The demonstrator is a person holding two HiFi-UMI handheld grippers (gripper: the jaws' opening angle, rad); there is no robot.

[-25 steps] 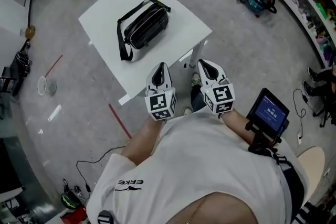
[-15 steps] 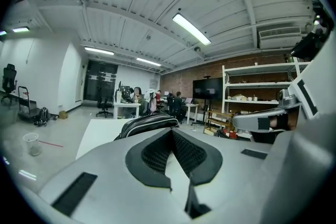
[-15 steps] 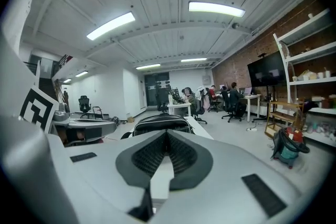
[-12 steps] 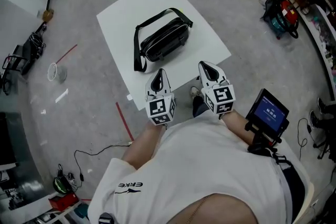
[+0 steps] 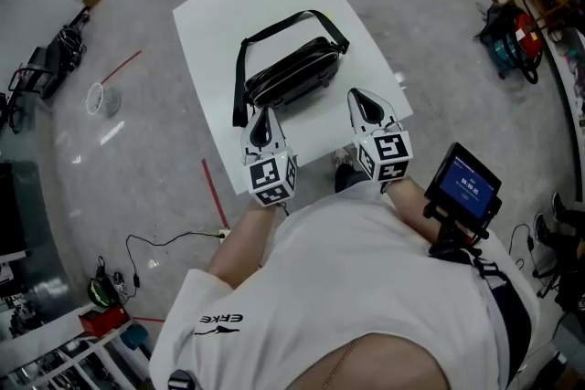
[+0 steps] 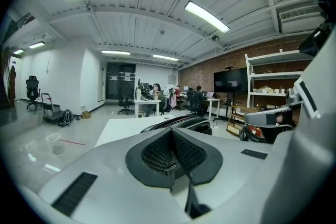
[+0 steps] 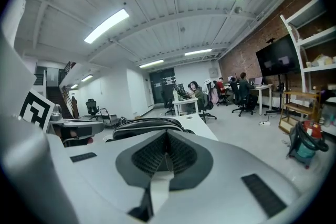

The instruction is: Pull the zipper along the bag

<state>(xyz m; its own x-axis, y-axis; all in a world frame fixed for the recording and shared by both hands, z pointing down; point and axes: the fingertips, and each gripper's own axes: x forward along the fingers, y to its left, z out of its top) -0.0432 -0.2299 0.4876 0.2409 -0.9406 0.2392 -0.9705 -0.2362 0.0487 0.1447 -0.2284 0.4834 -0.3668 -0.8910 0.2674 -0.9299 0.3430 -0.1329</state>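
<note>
A black bag [image 5: 292, 73] with a long strap lies across the middle of the white table [image 5: 206, 14]. My left gripper [image 5: 261, 125] is shut and empty, its tips over the table's near edge just short of the bag's left end. Level with it, my right gripper [image 5: 359, 101] is also shut and empty, close to the bag's right end. In the left gripper view the shut jaws of the left gripper [image 6: 170, 136] point at the bag [image 6: 181, 122] ahead. The right gripper view shows the right gripper [image 7: 167, 139] shut, with the bag [image 7: 144, 126] beyond it.
A small screen [image 5: 466, 187] on a stand sits at the person's right. On the floor are a clear cup [image 5: 96, 98] at left, red tape lines [image 5: 212, 195], a cable [image 5: 169, 242] and a red and teal bag [image 5: 512, 32] by shelves at right. People sit at far desks [image 6: 152, 99].
Both grippers have moved forward from in front of the table to its near edge, close to the bag. Their jaws have stayed shut.
</note>
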